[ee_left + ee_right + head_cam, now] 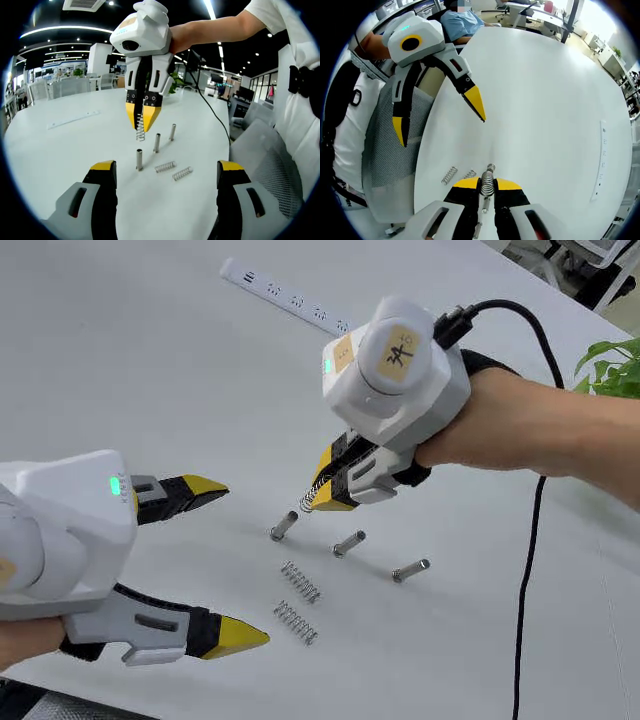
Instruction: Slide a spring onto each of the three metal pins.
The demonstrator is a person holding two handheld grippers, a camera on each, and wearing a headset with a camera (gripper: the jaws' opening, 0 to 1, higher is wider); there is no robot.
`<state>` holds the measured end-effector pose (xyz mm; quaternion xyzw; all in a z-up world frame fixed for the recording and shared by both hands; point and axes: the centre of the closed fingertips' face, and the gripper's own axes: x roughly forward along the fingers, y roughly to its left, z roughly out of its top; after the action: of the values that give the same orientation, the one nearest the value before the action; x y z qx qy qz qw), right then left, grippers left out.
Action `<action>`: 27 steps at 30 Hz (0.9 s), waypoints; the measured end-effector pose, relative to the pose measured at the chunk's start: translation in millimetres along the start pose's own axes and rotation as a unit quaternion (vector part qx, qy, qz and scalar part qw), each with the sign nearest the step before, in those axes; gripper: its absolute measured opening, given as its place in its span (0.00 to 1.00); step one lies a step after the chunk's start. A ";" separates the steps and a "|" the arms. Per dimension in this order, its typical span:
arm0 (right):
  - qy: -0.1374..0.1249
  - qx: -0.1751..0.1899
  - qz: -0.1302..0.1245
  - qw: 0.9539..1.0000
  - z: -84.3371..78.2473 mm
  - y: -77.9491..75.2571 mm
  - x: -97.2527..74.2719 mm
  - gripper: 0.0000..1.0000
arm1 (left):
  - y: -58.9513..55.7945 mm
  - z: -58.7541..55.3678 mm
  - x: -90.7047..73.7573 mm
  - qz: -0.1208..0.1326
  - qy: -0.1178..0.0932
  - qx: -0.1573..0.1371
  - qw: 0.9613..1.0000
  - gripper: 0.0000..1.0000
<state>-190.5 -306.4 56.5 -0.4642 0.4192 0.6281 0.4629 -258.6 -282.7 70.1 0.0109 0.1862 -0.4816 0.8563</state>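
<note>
My right claw [325, 498], centre frame, pinches a spring [309, 503] just above the leftmost pin [283, 527]. I should line its coil with the pin's axis, then lower gently. My left claw [245, 562], lower left, is spread wide.

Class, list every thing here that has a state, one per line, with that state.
Three silver metal pins: upright, bare.
Two loose steel coil springs: lying on the white table.
Third steel coil spring: pinched, not yet on a pin.
Right gripper: shut on third spring.
Left gripper: open, empty.
</note>
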 end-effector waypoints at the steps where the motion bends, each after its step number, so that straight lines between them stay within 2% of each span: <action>1: 0.000 0.001 0.000 1.000 0.0 0.1 1.1 0.07 | 0.1 -0.2 -0.1 0.000 -0.001 -0.002 1.000 0.81; 27: 0.009 0.008 0.004 1.000 -3.8 -4.1 17.7 0.07 | 2.8 -3.5 0.1 0.001 -0.009 -0.015 1.000 0.83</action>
<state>-188.2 -305.6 38.1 -0.4643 0.4305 0.6221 0.4605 -257.3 -280.6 66.4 -0.0061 0.1851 -0.4784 0.8584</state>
